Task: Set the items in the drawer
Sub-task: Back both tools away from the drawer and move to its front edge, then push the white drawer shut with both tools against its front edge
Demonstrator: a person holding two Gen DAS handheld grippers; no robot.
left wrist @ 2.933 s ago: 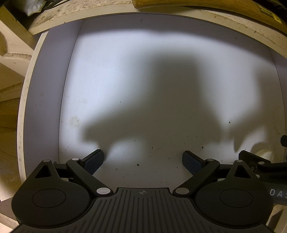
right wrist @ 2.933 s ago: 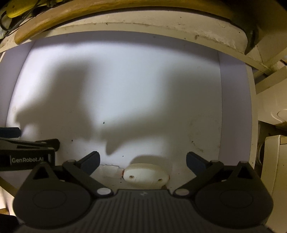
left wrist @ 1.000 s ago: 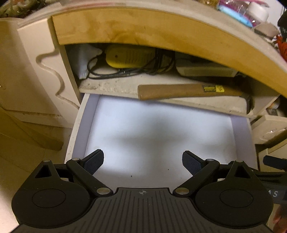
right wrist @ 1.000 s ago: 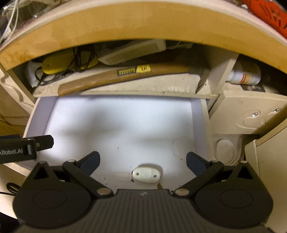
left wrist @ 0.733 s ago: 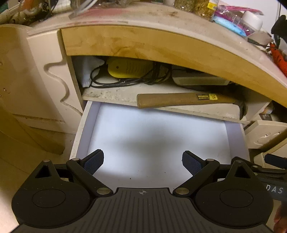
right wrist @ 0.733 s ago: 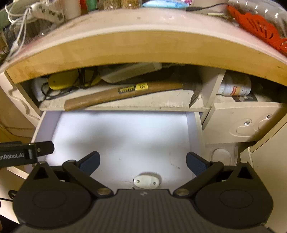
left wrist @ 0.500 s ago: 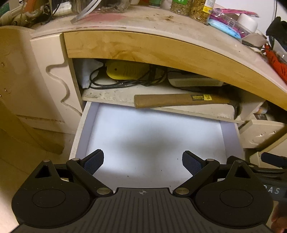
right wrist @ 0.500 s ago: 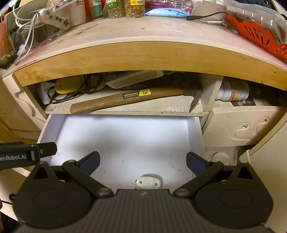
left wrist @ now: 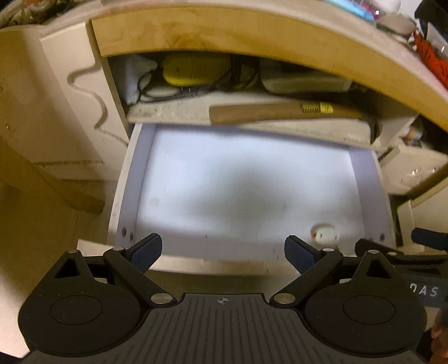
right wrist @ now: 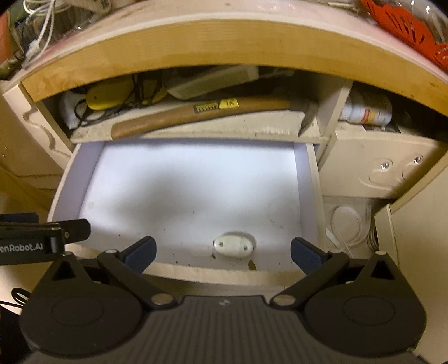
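The white drawer point(left wrist: 131, 196) stands pulled open below a shelf; it also shows in the right wrist view point(right wrist: 305, 196). Its floor is bare apart from a small white oval fitting point(right wrist: 233, 246) with two screws near the front wall, also seen in the left wrist view point(left wrist: 324, 233). My left gripper point(left wrist: 223, 252) is open and empty, over the drawer's front edge. My right gripper point(right wrist: 223, 253) is open and empty beside it, to the right. A wooden-handled hammer point(right wrist: 196, 113) lies on the shelf above the drawer, also in the left wrist view point(left wrist: 280, 112).
A yellow device with black cables point(left wrist: 193, 70) and a flat grey box point(left wrist: 305, 82) sit on the shelf. A white bottle point(right wrist: 366, 109) lies in the right cubby. An orange basket point(right wrist: 406, 25) and cables lie on the desktop. A closed drawer front point(right wrist: 386, 170) is right.
Both grippers have pulled back and up out of the drawer, so the shelf, hammer and drawer's front edge now show. Both stay open and empty.
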